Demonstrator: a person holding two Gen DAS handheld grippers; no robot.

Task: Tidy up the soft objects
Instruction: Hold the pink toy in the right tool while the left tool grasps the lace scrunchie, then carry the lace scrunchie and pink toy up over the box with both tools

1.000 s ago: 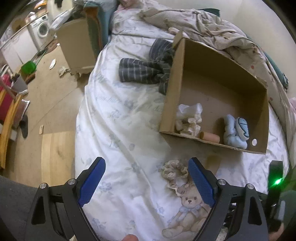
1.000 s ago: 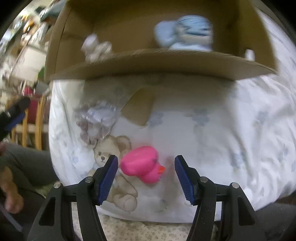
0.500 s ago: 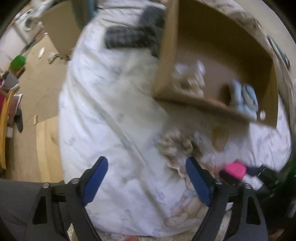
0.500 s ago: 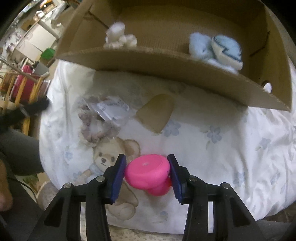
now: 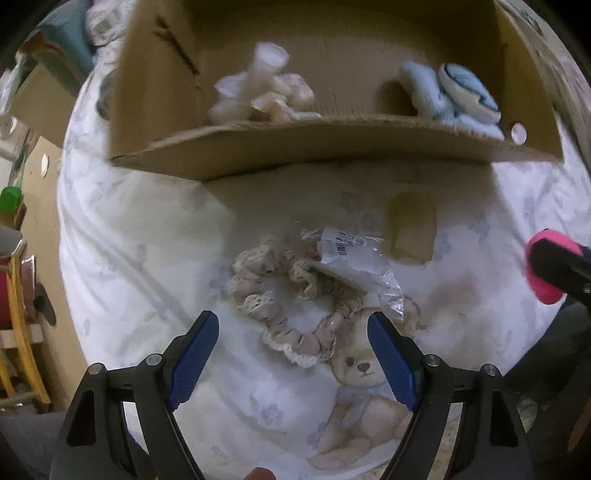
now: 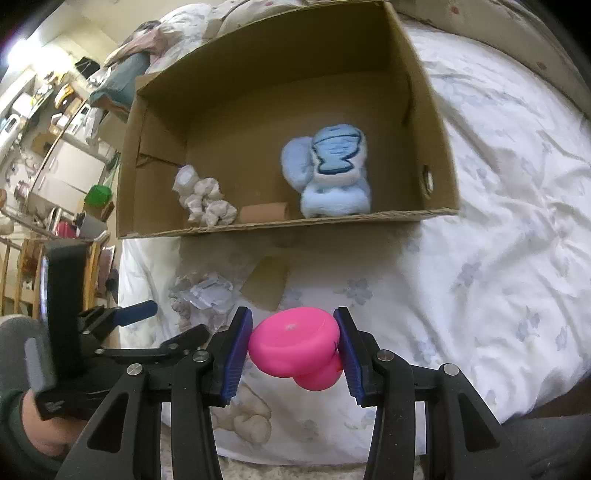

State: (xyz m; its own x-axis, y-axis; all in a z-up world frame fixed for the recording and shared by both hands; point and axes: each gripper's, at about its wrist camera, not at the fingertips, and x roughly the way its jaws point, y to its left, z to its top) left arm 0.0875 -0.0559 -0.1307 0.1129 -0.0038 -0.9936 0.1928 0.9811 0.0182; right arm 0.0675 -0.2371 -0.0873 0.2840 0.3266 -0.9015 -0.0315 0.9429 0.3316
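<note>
My right gripper [image 6: 293, 349] is shut on a pink rubber duck [image 6: 295, 347], held above the bed in front of the cardboard box [image 6: 280, 223]. The pink duck [image 5: 545, 271] also shows at the right edge of the left wrist view. Inside the box lie a light blue plush [image 6: 330, 173], a whitish scrunchie [image 6: 203, 197] and a small tan cylinder [image 6: 264, 212]. My left gripper [image 5: 293, 360] points down, open, just above a pinkish lace scrunchie [image 5: 291, 302] lying on the white sheet. A crinkled clear plastic wrapper [image 5: 354, 258] lies partly over the scrunchie.
A torn piece of cardboard [image 5: 410, 229] lies on the sheet near the box. The sheet carries a printed teddy bear [image 5: 362, 402]. Left of the bed is bare floor with a green object [image 5: 11, 199] and wooden chairs [image 5: 18, 332]. Rumpled bedding [image 6: 192, 26] lies behind the box.
My right gripper closed on the pink duck and lifted it off the sheet. My left gripper dropped down toward the lace scrunchie, which now sits between its fingers.
</note>
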